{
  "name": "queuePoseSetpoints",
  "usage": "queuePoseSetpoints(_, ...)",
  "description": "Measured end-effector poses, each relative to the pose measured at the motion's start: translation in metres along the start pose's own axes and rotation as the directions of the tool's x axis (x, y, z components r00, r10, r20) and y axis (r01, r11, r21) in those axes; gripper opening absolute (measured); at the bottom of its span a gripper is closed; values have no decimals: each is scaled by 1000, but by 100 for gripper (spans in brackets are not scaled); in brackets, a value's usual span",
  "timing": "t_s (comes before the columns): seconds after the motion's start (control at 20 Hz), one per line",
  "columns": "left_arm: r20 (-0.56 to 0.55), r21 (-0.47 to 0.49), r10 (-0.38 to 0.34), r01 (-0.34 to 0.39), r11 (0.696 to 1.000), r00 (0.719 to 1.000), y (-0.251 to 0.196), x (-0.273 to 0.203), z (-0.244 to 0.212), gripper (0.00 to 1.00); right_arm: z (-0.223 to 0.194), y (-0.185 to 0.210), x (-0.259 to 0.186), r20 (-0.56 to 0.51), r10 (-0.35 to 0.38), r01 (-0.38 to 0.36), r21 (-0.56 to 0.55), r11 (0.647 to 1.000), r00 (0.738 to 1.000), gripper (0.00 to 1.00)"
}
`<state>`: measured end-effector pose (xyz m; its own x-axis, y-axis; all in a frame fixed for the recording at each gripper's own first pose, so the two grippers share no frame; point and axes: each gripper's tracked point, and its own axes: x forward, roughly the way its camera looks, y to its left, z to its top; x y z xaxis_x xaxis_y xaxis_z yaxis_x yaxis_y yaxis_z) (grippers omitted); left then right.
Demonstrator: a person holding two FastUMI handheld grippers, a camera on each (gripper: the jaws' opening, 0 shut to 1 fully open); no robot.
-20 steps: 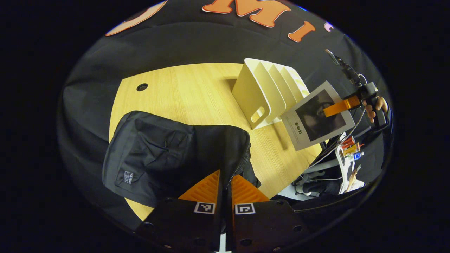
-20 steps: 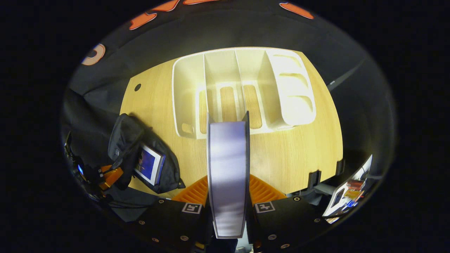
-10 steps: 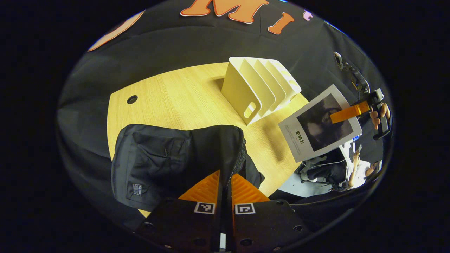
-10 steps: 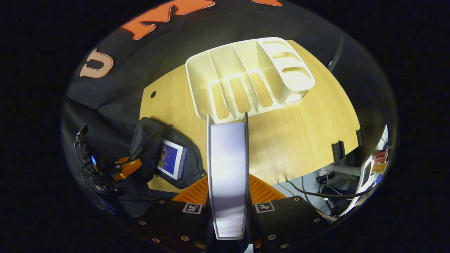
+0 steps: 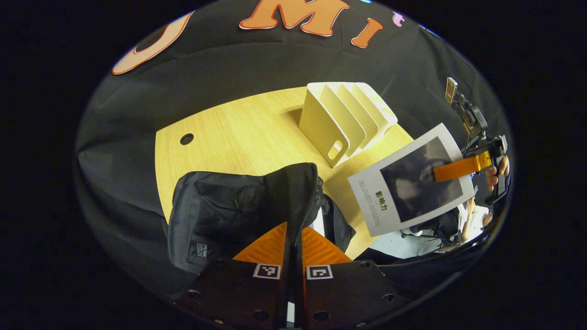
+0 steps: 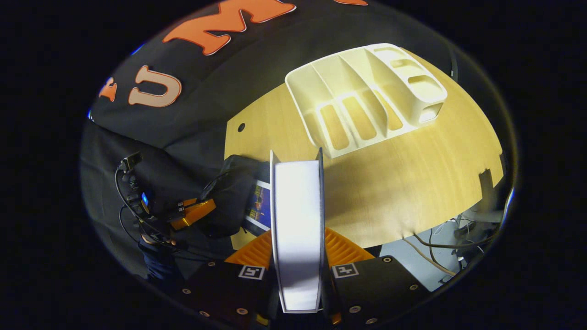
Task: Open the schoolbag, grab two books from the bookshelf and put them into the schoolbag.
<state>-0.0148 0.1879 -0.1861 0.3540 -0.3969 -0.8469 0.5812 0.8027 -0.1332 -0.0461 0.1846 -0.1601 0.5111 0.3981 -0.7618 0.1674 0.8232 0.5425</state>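
Right gripper [image 6: 297, 247] clamps grey-covered paperback book [image 5: 410, 178], held in air between white slotted bookshelf [image 5: 344, 120] and black fabric schoolbag [image 5: 238, 211]. Book looks stiff, light; edge grip suits. Left gripper [image 5: 293, 243] pinches soft bag's zipper rim, holding mouth open.

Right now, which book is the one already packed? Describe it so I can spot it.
On the wooden table, find the black schoolbag at the near-left edge. A book with a blue cover sits in its opening, unlike the grey-covered book held in the air by the right hand-held gripper.
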Motion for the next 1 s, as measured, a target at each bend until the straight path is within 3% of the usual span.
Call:
queuePoseSetpoints(0.25,7,7,23,-23,1000,1000,3,-10,12,7,-12,29,42,2,106,-106,50,993,994,39)
queuePoseSetpoints(0.45,17,-3,10,-10,1000,1000,2,-14,23,7,-21,57,70,3,223,-222,119,968,975,39)
queuePoseSetpoints(1.0,4,28,16,-17,999,1000,0,-21,37,5,-28,97,143,26,343,-342,177,923,939,38)
